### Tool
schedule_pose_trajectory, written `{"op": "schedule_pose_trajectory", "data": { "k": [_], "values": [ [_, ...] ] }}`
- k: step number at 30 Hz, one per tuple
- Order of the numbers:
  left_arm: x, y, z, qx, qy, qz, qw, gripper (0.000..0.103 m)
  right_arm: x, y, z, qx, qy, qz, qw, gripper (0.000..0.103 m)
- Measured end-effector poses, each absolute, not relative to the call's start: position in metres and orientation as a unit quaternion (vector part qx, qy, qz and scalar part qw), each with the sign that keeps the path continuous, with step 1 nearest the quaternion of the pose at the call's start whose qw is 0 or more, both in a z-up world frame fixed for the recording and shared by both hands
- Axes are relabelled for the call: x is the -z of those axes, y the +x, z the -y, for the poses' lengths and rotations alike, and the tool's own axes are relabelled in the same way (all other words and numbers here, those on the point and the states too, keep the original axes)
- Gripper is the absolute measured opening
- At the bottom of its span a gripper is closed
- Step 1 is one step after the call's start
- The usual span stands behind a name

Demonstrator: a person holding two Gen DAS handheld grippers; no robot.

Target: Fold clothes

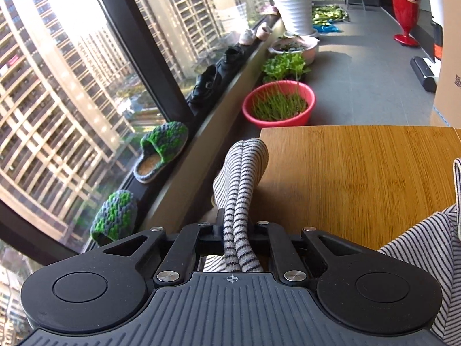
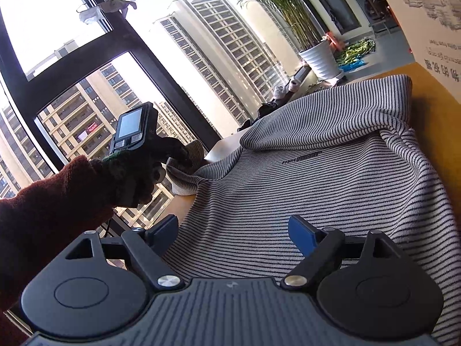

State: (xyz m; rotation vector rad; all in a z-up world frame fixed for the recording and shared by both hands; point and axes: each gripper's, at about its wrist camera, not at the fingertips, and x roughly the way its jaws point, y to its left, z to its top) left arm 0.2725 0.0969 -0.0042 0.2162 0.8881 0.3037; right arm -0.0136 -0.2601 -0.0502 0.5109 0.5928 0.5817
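Sleeve [image 1: 240, 178] is hanging off the table's [image 1: 360, 167] left edge, so left gripper [image 1: 236, 226] is clamping it for folding inward; shirt [image 2: 317, 190] is lying across the table, right gripper [image 2: 233, 230] gaping above the near hem, holding nothing.

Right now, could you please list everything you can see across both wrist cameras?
striped garment: one, grey with dark stripes, spread on the table, one bunched end off the table's left edge
table: one, light wood
knitted slippers: two, green and grey, on the window ledge
black shoes: at least two, on the ledge beyond the slippers
pink basin: one, with grass, on the floor
white planter: one, far along the window
red stand: one, far right on the floor
cardboard box: one, right of the table
left gripper: black, shut on the garment's bunched end
right gripper: blue fingers, open over the garment
sleeve: dark red
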Motion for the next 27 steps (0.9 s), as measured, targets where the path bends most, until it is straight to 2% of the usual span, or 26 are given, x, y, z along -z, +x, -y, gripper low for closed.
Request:
{"op": "schedule_pose_trajectory", "data": {
  "k": [8, 11, 15, 20, 27],
  "values": [
    [-0.061, 0.237, -0.095, -0.107, 0.061, -0.373, 0.92, 0.008, 0.049, -0.015, 0.259, -0.271, 0.238, -0.285, 0.888, 0.088],
    [-0.091, 0.214, -0.081, -0.089, 0.04, -0.345, 0.934, 0.008, 0.047, -0.017, 0.257, -0.27, 0.231, -0.282, 0.891, 0.093],
    [-0.125, 0.176, -0.053, -0.044, 0.035, -0.299, 0.953, 0.008, 0.046, -0.018, 0.255, -0.265, 0.224, -0.285, 0.894, 0.095],
    [-0.144, 0.145, -0.025, 0.002, 0.037, -0.274, 0.961, 0.008, 0.044, -0.019, 0.254, -0.255, 0.217, -0.296, 0.895, 0.102],
    [-0.145, 0.135, -0.013, 0.016, 0.025, -0.271, 0.962, 0.008, 0.043, -0.029, 0.258, -0.25, 0.236, -0.309, 0.887, 0.103]
  ]
}}
